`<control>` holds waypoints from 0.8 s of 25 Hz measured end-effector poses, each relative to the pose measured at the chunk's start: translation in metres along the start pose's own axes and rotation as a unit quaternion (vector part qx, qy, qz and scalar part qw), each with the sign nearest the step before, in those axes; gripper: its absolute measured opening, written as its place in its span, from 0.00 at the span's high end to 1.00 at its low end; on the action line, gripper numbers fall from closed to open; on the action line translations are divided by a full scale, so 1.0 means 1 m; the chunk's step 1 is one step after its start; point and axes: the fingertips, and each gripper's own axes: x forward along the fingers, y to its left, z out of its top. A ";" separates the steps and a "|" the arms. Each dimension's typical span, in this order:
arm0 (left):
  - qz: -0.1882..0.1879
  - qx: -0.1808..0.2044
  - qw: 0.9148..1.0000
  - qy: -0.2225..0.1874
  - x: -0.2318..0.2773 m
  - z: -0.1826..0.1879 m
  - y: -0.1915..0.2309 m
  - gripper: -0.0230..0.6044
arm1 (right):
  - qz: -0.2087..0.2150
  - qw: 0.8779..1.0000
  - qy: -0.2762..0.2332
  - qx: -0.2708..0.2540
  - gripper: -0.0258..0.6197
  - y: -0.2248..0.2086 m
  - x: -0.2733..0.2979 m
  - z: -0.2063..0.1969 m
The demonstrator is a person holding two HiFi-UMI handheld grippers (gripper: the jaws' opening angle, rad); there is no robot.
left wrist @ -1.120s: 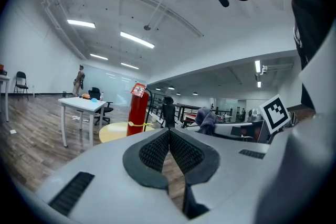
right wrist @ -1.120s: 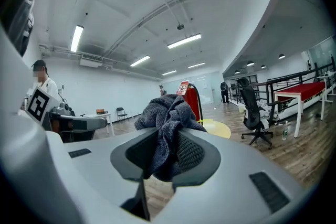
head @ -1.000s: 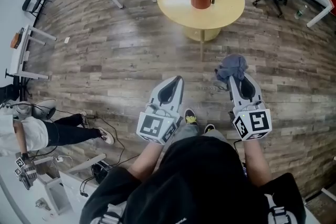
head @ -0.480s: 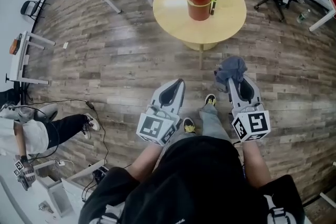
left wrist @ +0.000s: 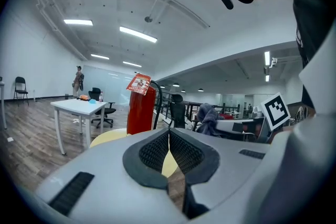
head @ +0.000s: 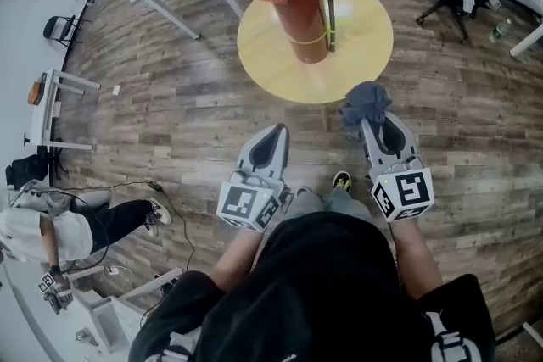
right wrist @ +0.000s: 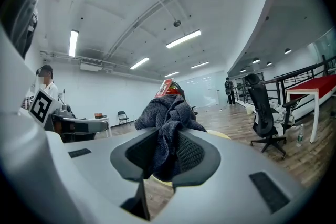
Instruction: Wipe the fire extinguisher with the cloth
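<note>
- In the right gripper view, the cloth (right wrist: 167, 113) covered nearly all of the fire extinguisher (right wrist: 176, 87). We saw only its red top and a corner of its tag (right wrist: 163, 89) above the folds.
- In the head view, the tag hung in front of the extinguisher's head, so we could not make out the handle or the valve. The hose ran down its right side.
- The round yellow desk (head: 361, 55) hid its own base beneath the top.
- The print on the tag was too small for us to read.
- The left hand-held gripper (left wrist: 169, 134) had its ribbed pads pressed together at the tips, with nothing between them. A sliver of the yellow desk showed through the gap lower down.
- The right hand-held gripper (right wrist: 167, 150) was pinching the grey cloth. The fabric was bunched between the pads and stood in a crumpled tuft above the jaws.
- The extinguisher stood upright on the yellow desk, left of the desk's centre and ahead of both grippers.
- From the head view, the cloth lay over the desk's near rim, well apart from the extinguisher. We could not tell whether it touched the desk.
- The left hand-held gripper was held over the wooden floor (head: 187, 114), short of the desk.
</note>
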 end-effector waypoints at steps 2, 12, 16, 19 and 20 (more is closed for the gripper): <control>0.001 0.001 1.000 0.006 0.014 0.002 0.002 0.93 | 0.002 1.000 0.003 0.007 0.82 -0.008 0.009 -0.003; -0.021 0.000 1.000 0.009 0.078 0.007 0.045 0.92 | -0.004 1.000 0.013 0.016 0.82 -0.032 0.077 -0.013; -0.031 -0.004 1.000 -0.002 0.104 0.017 0.078 0.92 | -0.002 1.000 0.008 -0.001 0.82 -0.032 0.122 0.000; -0.036 -0.008 0.999 -0.012 0.120 0.027 0.106 0.93 | 0.001 1.000 0.004 -0.018 0.82 -0.030 0.164 0.015; -0.037 -0.010 0.999 -0.016 0.125 0.028 0.115 0.92 | 0.001 1.000 0.003 -0.023 0.82 -0.029 0.177 0.018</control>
